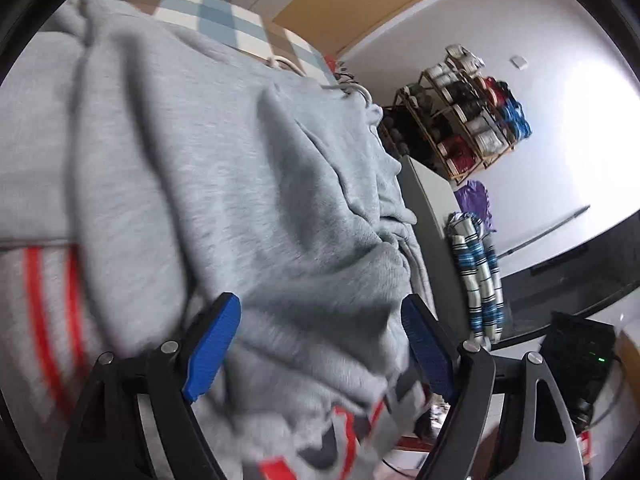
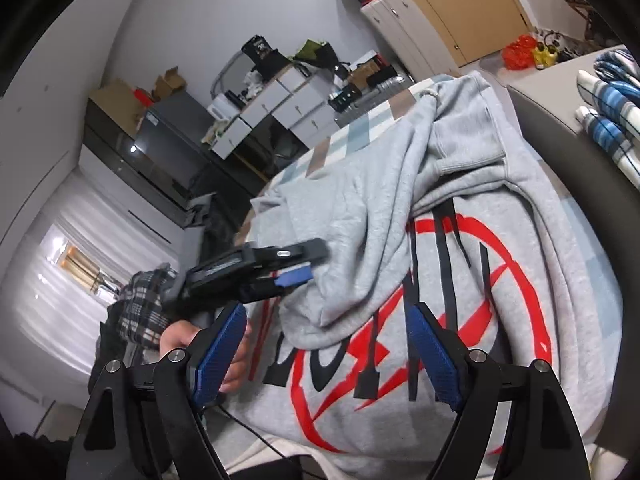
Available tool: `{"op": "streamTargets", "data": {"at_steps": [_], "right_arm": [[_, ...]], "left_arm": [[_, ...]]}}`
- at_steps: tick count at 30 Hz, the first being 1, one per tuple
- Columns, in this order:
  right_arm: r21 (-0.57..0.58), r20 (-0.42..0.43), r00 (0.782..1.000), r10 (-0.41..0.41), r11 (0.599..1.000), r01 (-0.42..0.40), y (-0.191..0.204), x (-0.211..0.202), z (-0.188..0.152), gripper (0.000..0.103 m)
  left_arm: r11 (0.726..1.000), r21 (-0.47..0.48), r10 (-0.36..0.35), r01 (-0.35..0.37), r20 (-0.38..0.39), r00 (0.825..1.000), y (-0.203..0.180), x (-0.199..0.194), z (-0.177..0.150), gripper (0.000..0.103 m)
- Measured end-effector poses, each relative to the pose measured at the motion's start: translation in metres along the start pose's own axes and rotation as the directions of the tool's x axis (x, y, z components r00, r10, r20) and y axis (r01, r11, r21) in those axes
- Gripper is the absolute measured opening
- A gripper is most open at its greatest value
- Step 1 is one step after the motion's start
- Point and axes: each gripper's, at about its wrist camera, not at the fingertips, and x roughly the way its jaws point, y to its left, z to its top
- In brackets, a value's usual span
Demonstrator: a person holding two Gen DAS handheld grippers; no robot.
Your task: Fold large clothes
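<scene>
A large grey sweatshirt [image 2: 516,240] with a red and black print [image 2: 440,292] lies rumpled on a bed. One sleeve is folded across its front. In the right wrist view my right gripper [image 2: 326,356] hovers just above the print, jaws wide, nothing between the blue pads. My left gripper [image 2: 310,262] reaches in from the left, its tips at the edge of the folded sleeve. In the left wrist view the left gripper [image 1: 320,350] stands open, and a thick fold of the grey sweatshirt [image 1: 208,168] lies between the pads without being pinched.
A checked sheet [image 2: 340,140] covers the bed. To the right stands a grey cabinet [image 1: 428,208] with a blue-striped cloth [image 1: 480,276] on it. A rack of spools [image 1: 464,120] is behind it. A plaid garment [image 2: 140,308] lies left of the bed, and drawers [image 2: 280,100] line the far wall.
</scene>
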Motion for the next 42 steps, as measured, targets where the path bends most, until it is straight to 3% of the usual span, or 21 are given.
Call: {"op": "streamTargets", "data": {"at_steps": [2,4,6,8,11,14,17,18,19,21,29,34,42], "right_arm": [[-0.041,-0.011,0.997,-0.077,0.996,0.076,0.005,0.009,0.018,0.087],[-0.076,-0.028,0.987,-0.158,0.985,0.156,0.007,0.021,0.039,0.092],[-0.117,-0.031,0.981,-0.194,0.975,0.189,0.006,0.036,0.069,0.094],[-0.149,-0.045,0.962,-0.270,0.954,0.261,-0.001,0.055,0.102,0.102],[-0.152,-0.088,0.888,-0.450,0.888,0.435,-0.030,0.093,0.146,0.102],[-0.158,-0.173,0.832,-0.528,0.848,0.505,-0.059,0.127,0.161,0.102],[-0.172,-0.284,0.770,-0.571,0.821,0.545,-0.085,0.156,0.154,0.098],[-0.171,-0.314,0.766,-0.561,0.827,0.535,-0.090,0.163,0.150,0.094],[-0.202,-0.310,0.747,-0.589,0.808,0.553,-0.093,0.168,0.146,0.095],[-0.263,-0.280,0.729,-0.625,0.780,0.568,-0.088,0.175,0.144,0.095],[-0.337,-0.262,0.730,-0.631,0.768,0.544,-0.082,0.194,0.152,0.094],[-0.355,-0.274,0.728,-0.629,0.769,0.531,-0.077,0.217,0.170,0.094],[-0.360,-0.260,0.738,-0.622,0.772,0.524,-0.074,0.253,0.200,0.095]], "left_arm": [[0.998,0.023,0.058,-0.059,0.041,0.997,-0.003,-0.028,0.004,0.079],[0.986,0.068,0.144,-0.152,0.110,0.983,-0.004,-0.057,0.012,0.079],[0.962,0.088,0.245,-0.260,0.159,0.957,0.003,-0.075,0.021,0.079],[0.930,0.074,0.347,-0.361,0.159,0.924,0.024,-0.082,0.029,0.079],[0.911,0.009,0.410,-0.413,0.103,0.906,0.058,-0.076,0.032,0.079],[0.905,-0.036,0.425,-0.424,0.041,0.904,0.082,-0.068,0.030,0.079],[0.908,-0.063,0.418,-0.415,0.056,0.907,0.093,-0.064,0.028,0.079],[0.904,-0.046,0.427,-0.425,0.062,0.902,0.090,-0.063,0.030,0.079],[0.898,-0.031,0.440,-0.439,0.047,0.897,0.092,-0.060,0.033,0.079],[0.886,-0.007,0.463,-0.463,0.042,0.886,0.090,-0.058,0.035,0.079],[0.873,0.019,0.487,-0.487,0.035,0.873,0.089,-0.045,0.051,0.080],[0.851,0.037,0.524,-0.524,0.015,0.852,0.074,-0.029,0.080,0.083],[0.814,0.055,0.580,-0.579,-0.013,0.814,0.083,-0.012,0.122,0.089]]}}
